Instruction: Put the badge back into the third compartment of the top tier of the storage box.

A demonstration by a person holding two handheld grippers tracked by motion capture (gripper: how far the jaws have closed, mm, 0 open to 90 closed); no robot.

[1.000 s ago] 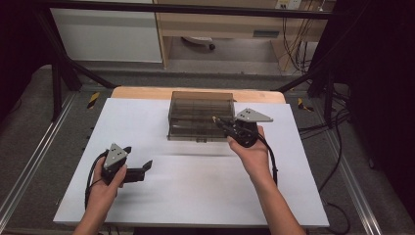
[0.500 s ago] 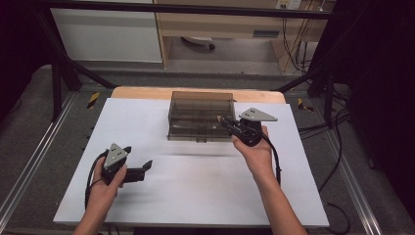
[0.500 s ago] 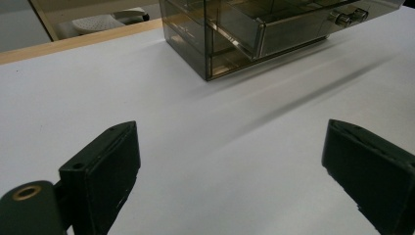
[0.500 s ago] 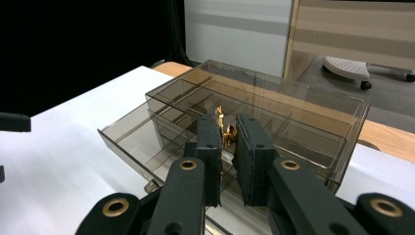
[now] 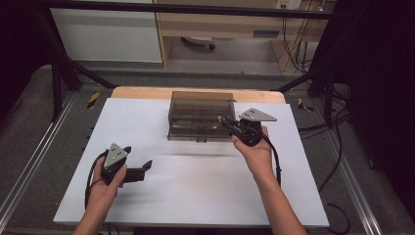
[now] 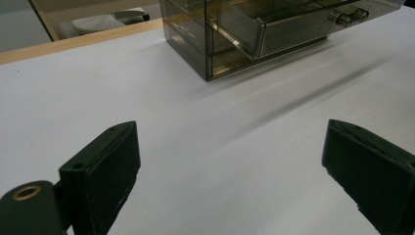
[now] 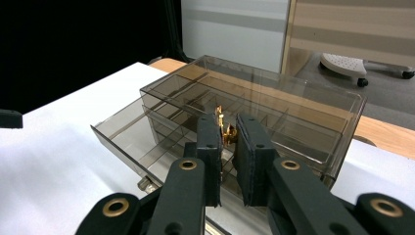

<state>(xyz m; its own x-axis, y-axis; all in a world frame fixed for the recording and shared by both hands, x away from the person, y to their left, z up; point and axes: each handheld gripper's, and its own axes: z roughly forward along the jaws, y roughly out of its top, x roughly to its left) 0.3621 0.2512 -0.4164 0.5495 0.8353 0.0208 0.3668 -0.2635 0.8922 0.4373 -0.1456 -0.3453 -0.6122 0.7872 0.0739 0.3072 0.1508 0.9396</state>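
Gold trinket pinched in right tool over smoky drawer box; high view just a glint; left tool open on counter.

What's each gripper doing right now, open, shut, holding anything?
Left gripper: open, nothing between its jaws.
Right gripper: shut on a small gold-coloured piece, over the smoky plastic drawer box.

Spread tongs, white table, smoky drawer box
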